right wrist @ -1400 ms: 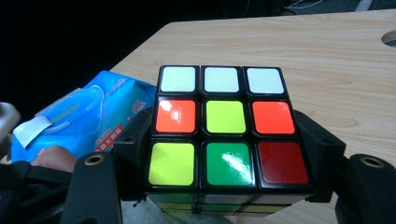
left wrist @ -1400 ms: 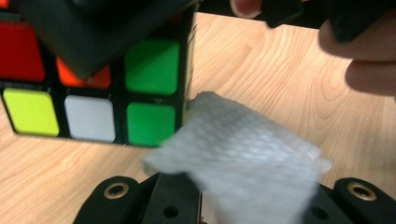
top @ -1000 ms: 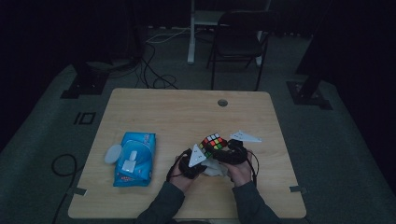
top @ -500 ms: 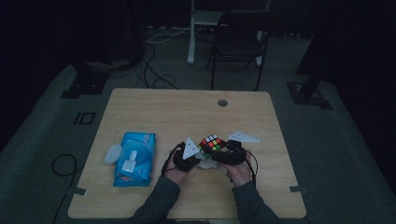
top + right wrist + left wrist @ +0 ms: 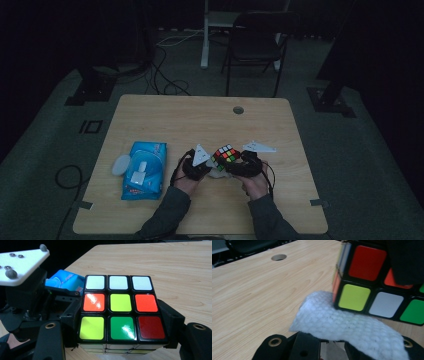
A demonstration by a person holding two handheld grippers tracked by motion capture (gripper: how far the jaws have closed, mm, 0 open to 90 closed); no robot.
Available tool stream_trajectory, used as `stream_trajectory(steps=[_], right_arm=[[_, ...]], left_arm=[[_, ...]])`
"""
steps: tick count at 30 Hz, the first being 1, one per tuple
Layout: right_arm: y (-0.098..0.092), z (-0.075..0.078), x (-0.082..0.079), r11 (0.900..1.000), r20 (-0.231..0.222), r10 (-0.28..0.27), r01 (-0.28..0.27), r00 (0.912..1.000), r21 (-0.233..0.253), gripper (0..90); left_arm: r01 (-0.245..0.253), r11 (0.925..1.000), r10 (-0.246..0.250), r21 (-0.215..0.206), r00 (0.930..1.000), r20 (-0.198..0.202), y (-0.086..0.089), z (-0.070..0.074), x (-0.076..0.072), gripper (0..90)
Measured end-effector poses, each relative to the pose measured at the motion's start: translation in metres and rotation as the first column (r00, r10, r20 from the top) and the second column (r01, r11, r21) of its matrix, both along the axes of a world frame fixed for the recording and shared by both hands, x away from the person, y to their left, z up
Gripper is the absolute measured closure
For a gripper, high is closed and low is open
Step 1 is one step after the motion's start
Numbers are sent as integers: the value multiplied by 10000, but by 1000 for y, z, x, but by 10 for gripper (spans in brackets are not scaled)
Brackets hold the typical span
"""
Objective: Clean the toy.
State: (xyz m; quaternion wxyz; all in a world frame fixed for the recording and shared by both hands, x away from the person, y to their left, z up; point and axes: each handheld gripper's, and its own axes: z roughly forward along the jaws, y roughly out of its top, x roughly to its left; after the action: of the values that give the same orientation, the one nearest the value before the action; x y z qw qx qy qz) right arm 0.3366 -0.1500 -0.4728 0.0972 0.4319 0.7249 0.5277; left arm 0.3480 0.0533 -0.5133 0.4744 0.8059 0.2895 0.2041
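A scrambled Rubik's cube (image 5: pixel 226 154) is held above the front of the wooden table (image 5: pixel 200 120), with my right gripper (image 5: pixel 236 163) shut on it. In the right gripper view the cube (image 5: pixel 120 310) sits between both jaws, its white, orange, yellow, green and red stickers facing the camera. My left gripper (image 5: pixel 211 169) is shut on a white wipe (image 5: pixel 347 325). That wipe presses against the lower corner of the cube (image 5: pixel 374 290). The left gripper (image 5: pixel 27 297) is close beside the cube's left side.
A blue pack of wipes (image 5: pixel 144 169) lies on the table left of the hands, with a small white round lid (image 5: pixel 121 164) beside it. A cable hole (image 5: pixel 238 109) sits near the far edge. A chair (image 5: pixel 255 45) stands beyond the table.
My left gripper with the wipe has shifted slightly left and away along the cube. The cube in the right gripper has barely moved.
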Motion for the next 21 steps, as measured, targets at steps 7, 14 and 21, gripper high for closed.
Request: stream_trajectory(steps=[7, 14, 21], right_arm=[[-1, 0, 1, 9999, 21, -126, 126, 9999, 41, 338], [-6, -1, 2, 9989, 57, -431, 432, 9991, -155, 338], [-5, 1, 1, 9993, 156, -333, 335, 9993, -183, 338]], left_arm=[[464, 9986, -466, 260, 9989, 54, -12, -2, -7, 867], [314, 9994, -316, 157, 9994, 169, -8, 1, -8, 861], [-124, 9999, 123, 52, 9997, 222, 0, 5, -1, 862]])
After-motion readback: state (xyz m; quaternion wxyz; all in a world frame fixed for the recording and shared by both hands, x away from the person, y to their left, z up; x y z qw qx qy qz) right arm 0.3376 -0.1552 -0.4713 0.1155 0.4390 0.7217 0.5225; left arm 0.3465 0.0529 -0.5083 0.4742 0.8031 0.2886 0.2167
